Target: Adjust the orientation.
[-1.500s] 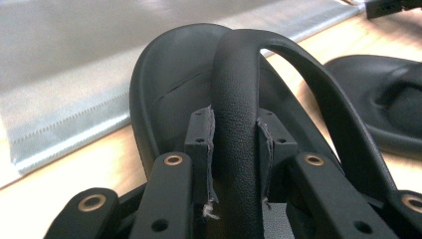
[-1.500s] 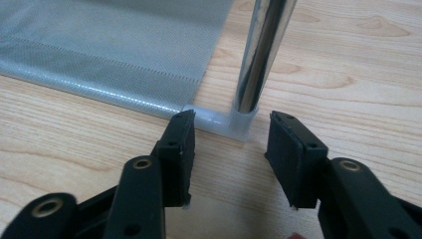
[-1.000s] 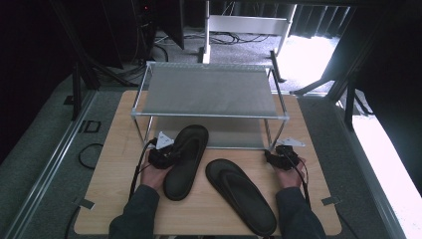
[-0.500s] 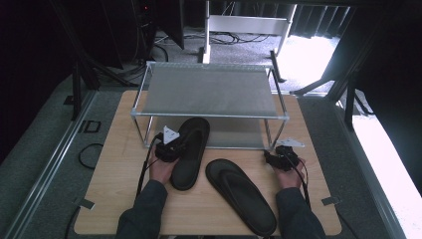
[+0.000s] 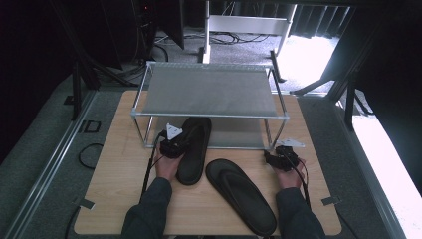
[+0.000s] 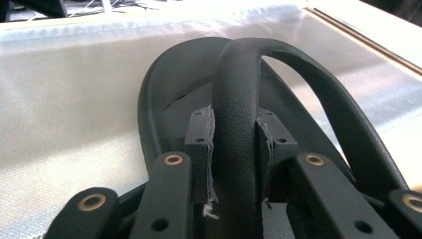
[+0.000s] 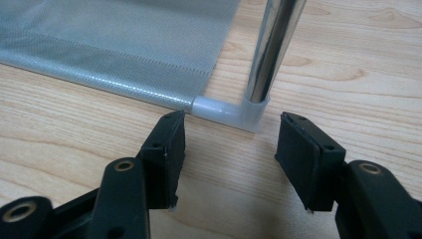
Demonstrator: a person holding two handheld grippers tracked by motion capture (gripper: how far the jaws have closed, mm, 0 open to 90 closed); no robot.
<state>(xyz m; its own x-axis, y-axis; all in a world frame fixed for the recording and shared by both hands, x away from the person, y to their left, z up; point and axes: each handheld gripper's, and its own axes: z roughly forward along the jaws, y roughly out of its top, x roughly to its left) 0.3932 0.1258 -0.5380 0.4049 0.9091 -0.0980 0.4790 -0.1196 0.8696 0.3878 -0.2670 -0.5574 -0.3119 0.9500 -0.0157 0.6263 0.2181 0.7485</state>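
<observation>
Left gripper [image 5: 175, 146] fingers [image 6: 201, 144] pinch the strap of the black flip-flop [image 5: 194, 149], whose toe end extends ahead of them onto the shoe rack's [image 5: 211, 94] lower shelf. Right gripper [image 7: 229, 149] fingers are spread, empty, just short of the rack's corner post [image 7: 268, 55]. The second flip-flop [image 5: 241, 194] lies on the counter [image 5: 114, 164] between the grippers.

Left gripper [image 5: 175, 145], clamped on strap of left flip-flop [image 5: 193, 149], moved farther in; flip-flop toe now lying under shoe rack [image 5: 211, 92], on lower shelf [image 5: 239, 133].
</observation>
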